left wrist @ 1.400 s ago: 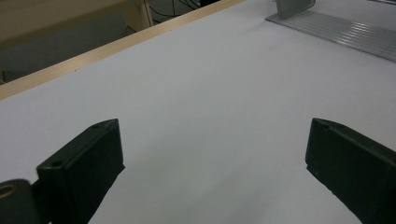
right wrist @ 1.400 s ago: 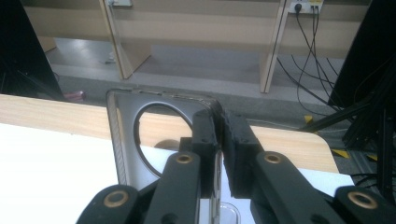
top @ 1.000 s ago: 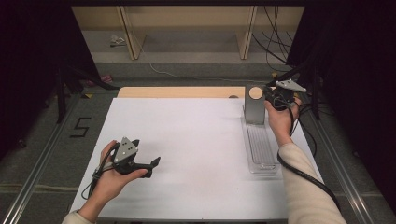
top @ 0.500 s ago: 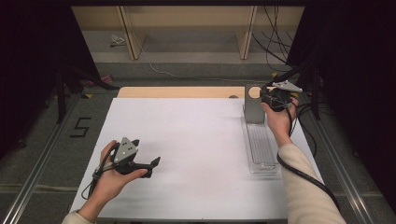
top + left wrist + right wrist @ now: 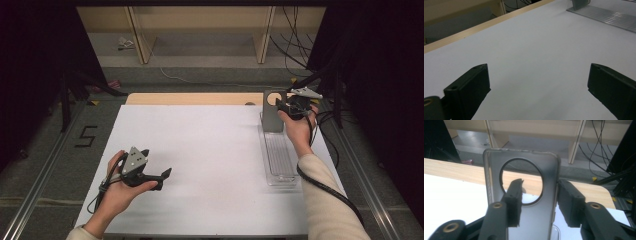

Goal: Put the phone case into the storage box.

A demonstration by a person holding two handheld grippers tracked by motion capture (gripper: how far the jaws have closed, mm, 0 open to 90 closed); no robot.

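Observation:
A grey translucent phone case (image 5: 271, 119) with a round hole stands upright at the far end of a clear ribbed tray (image 5: 279, 160). My right gripper (image 5: 286, 107) is at the case's right edge. In the right gripper view its jaws (image 5: 540, 185) straddle that edge of the case (image 5: 531, 217), one on each side. They have just been opening and stand apart without squeezing the case. My left gripper (image 5: 163, 179) rests low over the white tabletop at the near left. Its jaws (image 5: 537, 85) are open with nothing between them.
The white table surface (image 5: 200, 150) has a wooden strip (image 5: 190, 98) along its far edge. Beyond it are shelf legs and cables on the floor. Black cables trail at the right of the tray. The tray (image 5: 609, 17) lies far from the left gripper.
The right gripper's jaws have spread wider around the case's edge, and the hand has edged slightly away from me. The left hand and gripper have stayed put.

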